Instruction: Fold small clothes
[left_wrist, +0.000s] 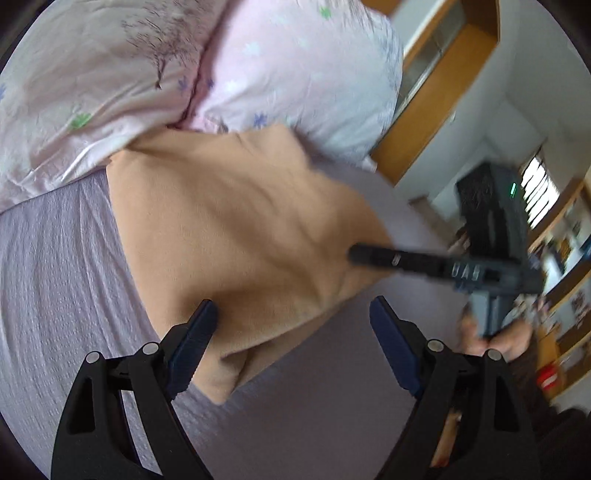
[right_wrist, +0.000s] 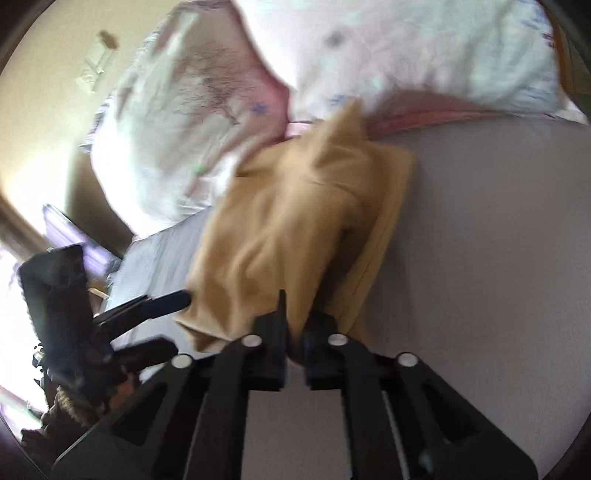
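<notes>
Tan garment on the bed, right hand-held gripper clamped on its near edge, left hand-held gripper open wide.

The tan garment (left_wrist: 236, 229) lies on the lilac bed sheet (left_wrist: 55, 266), its far end touching the floral pillows (left_wrist: 280, 70) at 12 o'clock. In the right wrist view, the right hand-held gripper (right_wrist: 293, 325) has its jaws narrow, pinching a raised fold of the tan garment (right_wrist: 280, 229) at the near edge; the cloth rises from the sheet toward the jaws. The left hand-held gripper (left_wrist: 291, 314) holds its jaws wide apart, with the garment's near corner between the fingers; the left finger (left_wrist: 199, 325) lies against the cloth. In the left wrist view the right hand-held gripper (left_wrist: 373, 254) enters from 3 o'clock, blurred, reaching the garment's right edge.
</notes>
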